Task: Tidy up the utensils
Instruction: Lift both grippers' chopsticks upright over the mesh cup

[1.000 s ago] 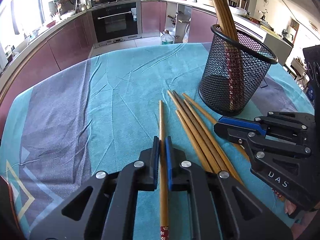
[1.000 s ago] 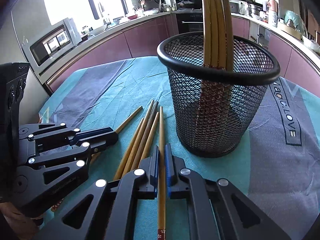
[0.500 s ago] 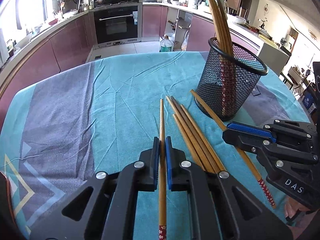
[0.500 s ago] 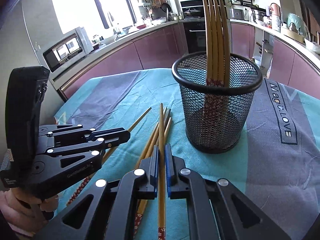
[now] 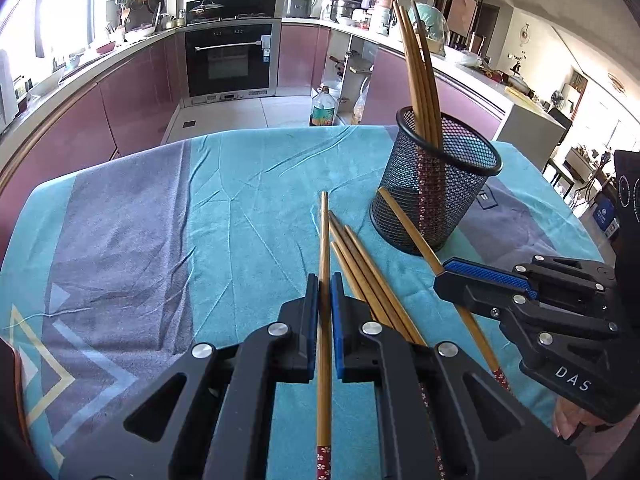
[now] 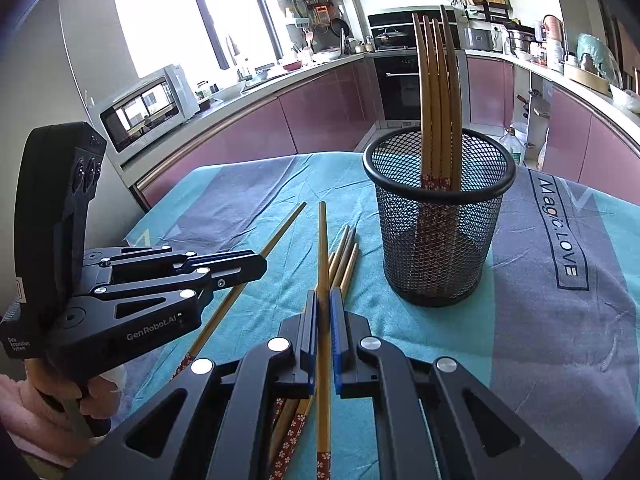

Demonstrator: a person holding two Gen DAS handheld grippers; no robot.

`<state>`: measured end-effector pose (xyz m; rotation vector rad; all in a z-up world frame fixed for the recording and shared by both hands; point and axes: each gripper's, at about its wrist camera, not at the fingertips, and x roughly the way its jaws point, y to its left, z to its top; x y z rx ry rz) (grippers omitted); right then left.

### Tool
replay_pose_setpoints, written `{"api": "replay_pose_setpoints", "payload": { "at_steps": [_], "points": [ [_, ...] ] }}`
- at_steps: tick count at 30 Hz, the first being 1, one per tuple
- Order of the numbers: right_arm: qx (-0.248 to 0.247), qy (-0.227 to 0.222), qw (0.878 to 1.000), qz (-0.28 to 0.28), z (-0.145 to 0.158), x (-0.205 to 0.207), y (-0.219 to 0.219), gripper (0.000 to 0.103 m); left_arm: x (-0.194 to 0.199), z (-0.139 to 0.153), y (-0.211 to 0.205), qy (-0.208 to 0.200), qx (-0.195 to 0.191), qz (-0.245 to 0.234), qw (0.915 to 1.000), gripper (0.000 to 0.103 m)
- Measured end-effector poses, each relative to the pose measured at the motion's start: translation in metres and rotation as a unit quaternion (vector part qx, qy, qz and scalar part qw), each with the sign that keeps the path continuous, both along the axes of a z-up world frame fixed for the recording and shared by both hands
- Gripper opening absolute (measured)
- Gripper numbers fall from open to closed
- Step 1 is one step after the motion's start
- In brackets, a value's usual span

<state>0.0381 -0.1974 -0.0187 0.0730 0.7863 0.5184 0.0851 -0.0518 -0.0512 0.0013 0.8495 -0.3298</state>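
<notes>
Two wooden chopsticks are held, one in each tool. The left tool (image 5: 324, 280) has its blue pads pressed narrow on a single chopstick (image 5: 324, 248), which runs forward from between the pads with its tip raised clear of the cloth and its red, flower-patterned end trailing back toward the camera. The right tool (image 6: 324, 296) grips a second chopstick (image 6: 323, 248) in the same manner (tip forward, patterned end to the rear).

Just right of the left tool, a loose bundle of chopsticks (image 5: 362, 268) lies flat on the tabletop (image 5: 140, 220); in the right wrist view the same bundle passes under and just beyond that tool's pads.

Ahead and to the right of both tools stands a black wire-mesh holder (image 6: 438, 236), upright on the cloth, with several chopsticks (image 6: 436, 92) standing in it, patterned ends down, leaning against its rim.

Each tool shows in the other's view: the right one at the left tool's right side, the left one at the right tool's left side, a hand (image 6: 44, 404) visible around its grip.

The tabletop is covered with a teal and grey cloth; a kitchen with purple cabinets and a built-in oven (image 5: 230, 60) lies beyond.
</notes>
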Motion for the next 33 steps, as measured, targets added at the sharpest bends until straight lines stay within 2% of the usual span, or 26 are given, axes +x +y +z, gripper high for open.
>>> {"api": "replay_pose_setpoints", "payload": {
  "at_steps": [18,33],
  "points": [
    [0.03,-0.047,0.998,-0.017,0.035,-0.011,-0.02,0.005,-0.02,0.045,0.025,-0.038,-0.053,-0.017,0.9977,0.007],
    [0.053,-0.1,0.993,-0.035,0.068,-0.017,-0.046,0.005,-0.036,0.09,0.036,-0.074,-0.101,-0.036,0.9914,0.007]
  ]
}}
